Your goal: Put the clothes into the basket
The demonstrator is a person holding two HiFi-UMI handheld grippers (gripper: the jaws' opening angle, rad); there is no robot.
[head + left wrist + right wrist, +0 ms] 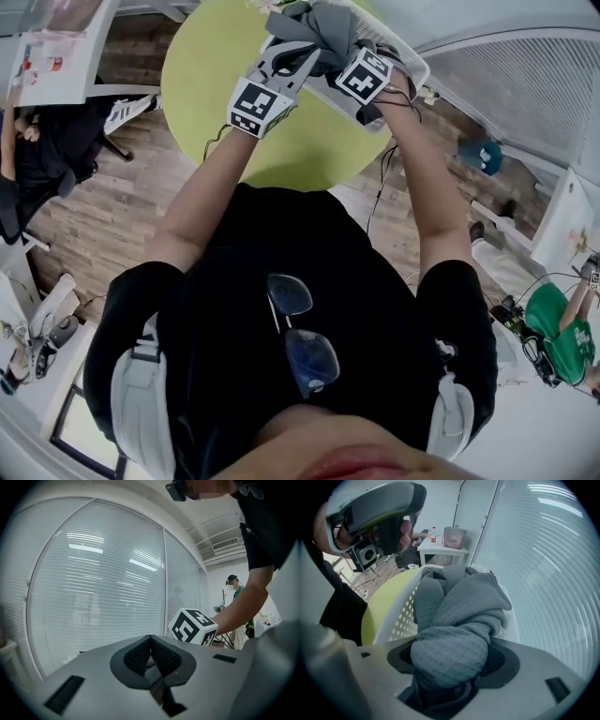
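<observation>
Right gripper (451, 660): I had its jaws clamped on a thick wad of the grey waffle-knit garment (459, 616), which bulged out between the pads.
Garment: the loose part trailed forward from the jaws over the white perforated basket (401, 616). I could not tell whether it touched the bottom.
Basket: it sat on the yellow-green round table (377, 606).
Left gripper (151, 656): its jaws were pressed together on nothing, and it was raised beside the right one, facing the window blinds (93, 588).
Step, as I judged it: lowering the garment in.
Doing it well: I meant to sink the wad below the rim before letting go, so that no fold hung over the wall.
Risk: the knit might cling to the pads, so I planned to open wide and lift straight up.
</observation>
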